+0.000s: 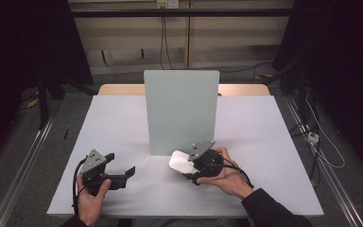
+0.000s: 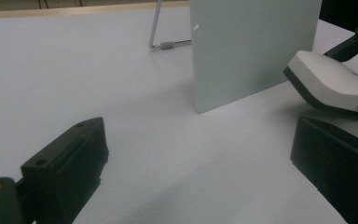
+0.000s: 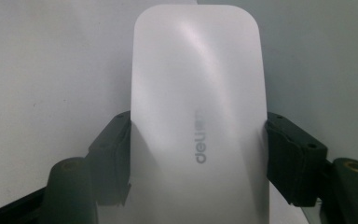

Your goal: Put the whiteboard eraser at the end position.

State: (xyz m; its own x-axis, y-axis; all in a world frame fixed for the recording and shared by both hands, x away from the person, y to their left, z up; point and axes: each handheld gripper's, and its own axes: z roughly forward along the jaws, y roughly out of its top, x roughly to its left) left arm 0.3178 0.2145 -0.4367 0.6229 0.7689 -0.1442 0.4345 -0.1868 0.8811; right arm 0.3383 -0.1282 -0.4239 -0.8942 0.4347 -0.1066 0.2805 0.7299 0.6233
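The right gripper [image 1: 192, 166] has its two black fingers [image 3: 114, 158] pinching the long sides of a smooth white rounded-rectangle mouse [image 3: 198, 116] with a dark underside and a small grey logo on its top. The mouse is lifted clear of the pale grey surface [image 1: 123, 123], tilted, near the middle of the front edge and just in front of the foot of a pale green upright rectangular board [image 1: 181, 111]. The left gripper [image 1: 119, 164] sits toward the front left corner, its black fingers [image 2: 70, 158] spread wide with nothing between them, pointing across toward the mouse [image 2: 331, 81]. Behind the board a thin bent metal wire stand [image 2: 161, 37] rests on the surface, propping it up.
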